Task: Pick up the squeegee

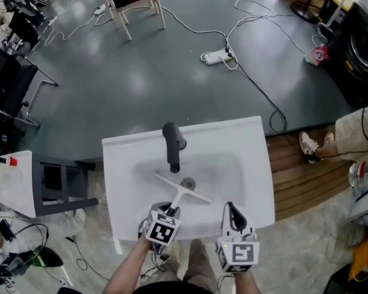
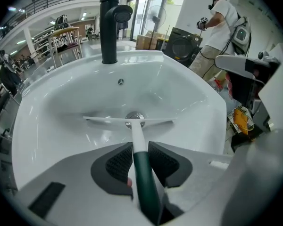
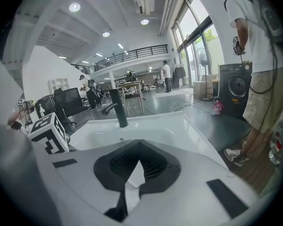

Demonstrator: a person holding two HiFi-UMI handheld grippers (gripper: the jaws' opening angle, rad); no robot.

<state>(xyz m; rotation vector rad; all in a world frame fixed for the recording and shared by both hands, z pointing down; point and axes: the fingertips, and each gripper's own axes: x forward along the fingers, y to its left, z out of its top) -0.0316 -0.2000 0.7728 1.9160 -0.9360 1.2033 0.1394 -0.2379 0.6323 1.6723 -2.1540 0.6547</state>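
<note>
A squeegee (image 1: 183,192) with a white blade and dark green handle lies in the white sink (image 1: 122,164), its blade across the drain (image 2: 135,117). In the left gripper view the squeegee (image 2: 132,126) runs its handle straight back between the jaws. My left gripper (image 2: 140,149) is shut on that green handle, both pads against it. From the head view the left gripper (image 1: 169,209) sits at the sink's front edge, pointing steeply down. My right gripper (image 1: 231,208) hovers beside it to the right. Seen in its own view, the right gripper (image 3: 139,145) is shut and holds nothing.
A black faucet (image 1: 172,146) stands at the back of the basin. A person (image 1: 356,133) stands on a wooden platform (image 1: 306,176) to the right, near a washing machine (image 1: 362,48). A power strip (image 1: 216,57) with cables lies on the floor beyond. A grey rack (image 1: 61,182) stands left of the sink.
</note>
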